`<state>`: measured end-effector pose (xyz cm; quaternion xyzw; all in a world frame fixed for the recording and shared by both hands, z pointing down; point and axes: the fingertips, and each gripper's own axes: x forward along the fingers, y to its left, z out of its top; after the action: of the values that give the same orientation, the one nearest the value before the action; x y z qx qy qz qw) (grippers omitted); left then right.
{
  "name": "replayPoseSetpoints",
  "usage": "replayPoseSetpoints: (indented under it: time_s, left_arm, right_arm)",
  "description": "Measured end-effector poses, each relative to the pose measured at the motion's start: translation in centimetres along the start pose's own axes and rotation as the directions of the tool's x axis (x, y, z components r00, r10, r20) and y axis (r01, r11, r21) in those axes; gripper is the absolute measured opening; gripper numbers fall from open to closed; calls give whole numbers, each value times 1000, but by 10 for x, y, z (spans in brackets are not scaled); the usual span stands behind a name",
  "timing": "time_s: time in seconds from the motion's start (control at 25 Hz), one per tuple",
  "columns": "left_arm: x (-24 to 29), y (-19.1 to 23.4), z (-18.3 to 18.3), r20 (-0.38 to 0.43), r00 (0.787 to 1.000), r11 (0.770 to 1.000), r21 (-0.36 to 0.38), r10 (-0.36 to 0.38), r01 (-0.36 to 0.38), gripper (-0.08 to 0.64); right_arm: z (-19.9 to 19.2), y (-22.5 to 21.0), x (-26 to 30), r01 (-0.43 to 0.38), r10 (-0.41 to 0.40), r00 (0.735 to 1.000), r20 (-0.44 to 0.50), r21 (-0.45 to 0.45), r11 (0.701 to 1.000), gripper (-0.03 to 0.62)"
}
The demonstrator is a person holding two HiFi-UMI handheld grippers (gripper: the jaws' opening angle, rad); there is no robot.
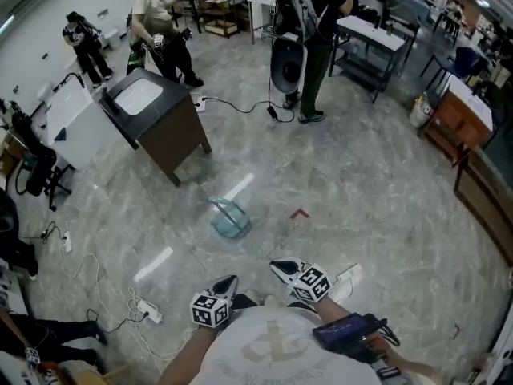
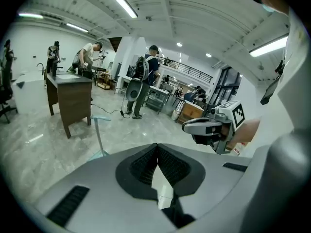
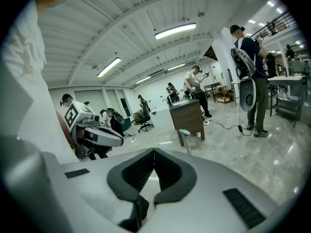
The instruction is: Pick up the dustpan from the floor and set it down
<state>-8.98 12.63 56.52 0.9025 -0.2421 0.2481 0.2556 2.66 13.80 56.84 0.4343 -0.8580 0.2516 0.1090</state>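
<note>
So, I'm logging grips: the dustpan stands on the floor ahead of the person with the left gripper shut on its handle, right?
No. The dustpan stands on the floor ahead, but the left gripper is shut on nothing: the left gripper view shows its jaws together and empty, the dustpan's handle well beyond them.

I wear a pale T-shirt [image 1: 264, 347] with a faint printed emblem. My left gripper [image 1: 228, 281] and right gripper [image 1: 280, 267] have smooth grey shells, black ribbed pads [image 2: 144, 165], and each carries a cube [image 1: 210, 309] of black-and-white square markers.
</note>
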Motion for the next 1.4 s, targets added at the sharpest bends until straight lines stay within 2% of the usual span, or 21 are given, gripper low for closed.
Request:
replayPoseSetpoints:
  time_s: [0.24, 0.52, 0.68, 0.88, 1.12, 1.4]
  left_arm:
    - [-4, 11, 3, 17, 1000, 1000, -19, 20, -20, 12]
    - [-5, 27, -15, -22, 1000, 998, -59, 16, -17, 12]
    - [2, 47, -5, -31, 999, 998, -58, 6, -8, 12]
    - [19, 65, 24, -19, 999, 999, -24, -35, 35, 12]
    - [27, 94, 47, -11, 998, 998, -25, -60, 60, 12]
    - [26, 129, 65, 6, 997, 996, -19, -83, 83, 12]
  right_arm:
    - [-15, -8, 7, 19, -17, 999, -47, 31, 999, 17]
    - [-28, -16, 30, 39, -30, 991, -127, 64, 997, 18]
    - [-24, -17, 45, 44, -33, 991, -133, 84, 995, 18]
    - [-9, -33, 61, 76, -64, 988, -141, 83, 994, 18]
    - [28, -59, 80, 146, -137, 986, -97, 98, 984, 17]
    - [42, -59, 106, 167, -158, 981, -110, 79, 983, 17]
